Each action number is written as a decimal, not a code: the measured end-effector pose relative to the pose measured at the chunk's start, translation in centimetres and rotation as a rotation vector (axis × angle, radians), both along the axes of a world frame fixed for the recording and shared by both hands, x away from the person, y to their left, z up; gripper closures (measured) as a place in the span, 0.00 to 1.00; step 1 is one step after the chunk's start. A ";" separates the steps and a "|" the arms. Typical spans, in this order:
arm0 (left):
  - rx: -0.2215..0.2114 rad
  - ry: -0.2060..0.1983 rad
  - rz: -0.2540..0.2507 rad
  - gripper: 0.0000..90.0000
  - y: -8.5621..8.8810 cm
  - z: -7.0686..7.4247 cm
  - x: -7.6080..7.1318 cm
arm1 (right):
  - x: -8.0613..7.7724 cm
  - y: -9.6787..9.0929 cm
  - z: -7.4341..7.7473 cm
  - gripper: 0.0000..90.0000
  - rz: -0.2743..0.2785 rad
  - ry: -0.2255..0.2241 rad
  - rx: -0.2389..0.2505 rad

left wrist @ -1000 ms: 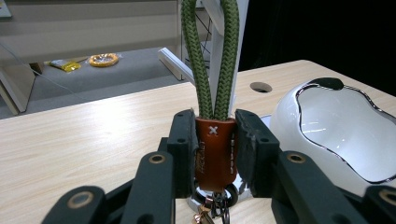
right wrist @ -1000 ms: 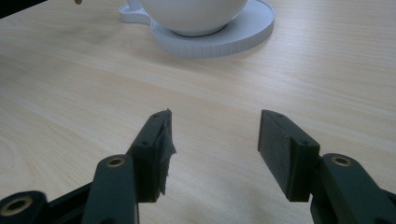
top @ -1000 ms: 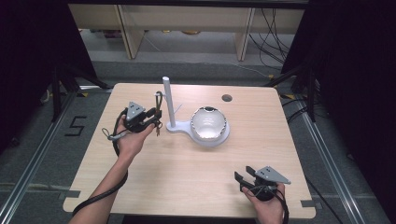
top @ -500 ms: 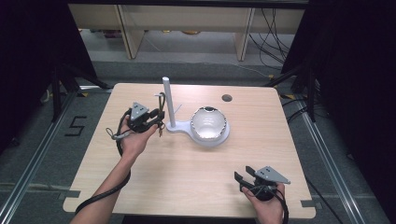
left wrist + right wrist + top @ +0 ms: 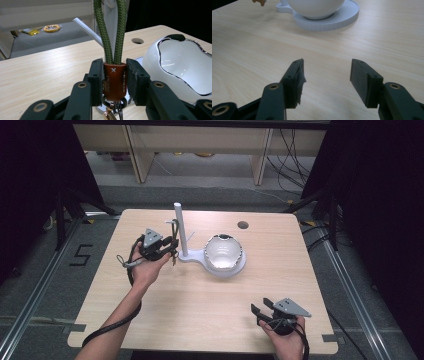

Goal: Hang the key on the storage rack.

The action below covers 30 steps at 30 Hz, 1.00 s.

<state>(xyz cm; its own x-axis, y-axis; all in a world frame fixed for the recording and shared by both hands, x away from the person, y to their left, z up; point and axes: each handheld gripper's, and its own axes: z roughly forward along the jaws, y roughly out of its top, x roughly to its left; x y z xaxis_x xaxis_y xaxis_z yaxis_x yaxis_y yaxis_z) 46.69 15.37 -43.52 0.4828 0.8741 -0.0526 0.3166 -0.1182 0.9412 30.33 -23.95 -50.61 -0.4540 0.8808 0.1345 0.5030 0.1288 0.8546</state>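
One claw moves: the left claw, clamped on the brown tab of a green cord loop, has edged closer to the white post, likely to hang it there. The right claw stays wide open and empty over the worktop, well short of the bowl

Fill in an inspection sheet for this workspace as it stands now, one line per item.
Surface: pale wooden table with a round hole near the far edge.
Job's things: white stand with upright post, white bowl on its round base; green cord keychain with brown leather tab and metal rings.
Clutter: nothing seen.
Grippers: left gripper shut on the leather tab beside the post; right gripper open, above bare table at the near right.
Cables: black cable trailing from the left gripper.
Surroundings: shelving and loose wires on the floor beyond the table.
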 end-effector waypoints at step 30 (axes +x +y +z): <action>0.051 -0.019 0.003 0.48 2.8 0.2 -3.2 | 0.0 0.0 0.0 0.51 -0.003 -0.008 -0.003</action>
<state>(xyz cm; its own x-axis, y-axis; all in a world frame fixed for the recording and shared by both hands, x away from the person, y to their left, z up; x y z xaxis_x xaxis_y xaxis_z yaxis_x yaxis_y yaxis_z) 43.52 18.18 -43.36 0.4807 0.8769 0.0016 0.2991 -0.1657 0.9397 30.33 -23.96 -50.63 -0.4529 0.8824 0.1279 0.4963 0.1303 0.8583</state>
